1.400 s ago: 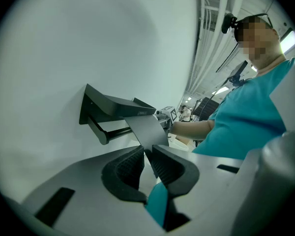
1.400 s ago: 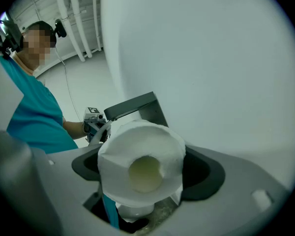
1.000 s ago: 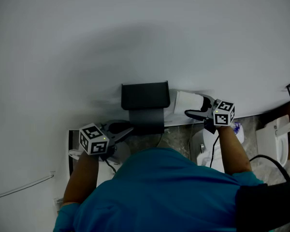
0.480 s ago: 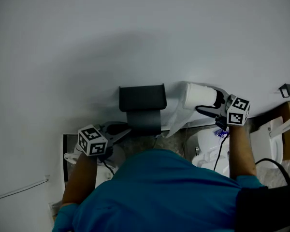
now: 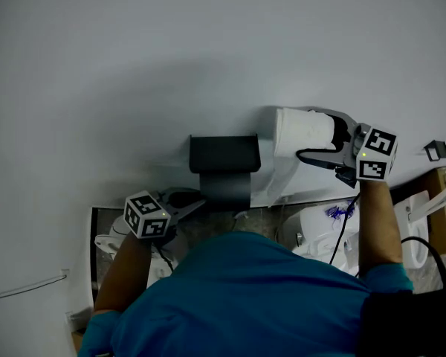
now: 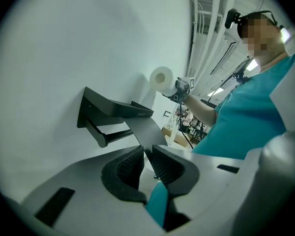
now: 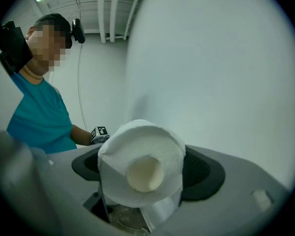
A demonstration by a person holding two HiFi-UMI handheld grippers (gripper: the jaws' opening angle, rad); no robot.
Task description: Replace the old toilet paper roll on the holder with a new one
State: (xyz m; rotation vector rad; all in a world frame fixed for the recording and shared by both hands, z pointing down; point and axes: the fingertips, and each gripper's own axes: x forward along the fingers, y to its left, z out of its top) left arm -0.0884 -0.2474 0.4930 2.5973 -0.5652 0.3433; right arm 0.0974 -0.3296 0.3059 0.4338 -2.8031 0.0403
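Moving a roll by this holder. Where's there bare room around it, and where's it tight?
Free: the holder's bar, bare under its shelf, and the wall above the holder. Crowded: left, where the left gripper pinches the flap, and right, where the right gripper holds the roll.

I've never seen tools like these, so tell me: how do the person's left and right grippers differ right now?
The right gripper has its fingers spread wide around a white toilet paper roll; the left gripper has its fingers nearly together, pinching the edge of the flap on the dark holder. The right gripper is held higher than the holder; the left gripper sits lower, level with the flap. Both carry a black-and-white marker cube.
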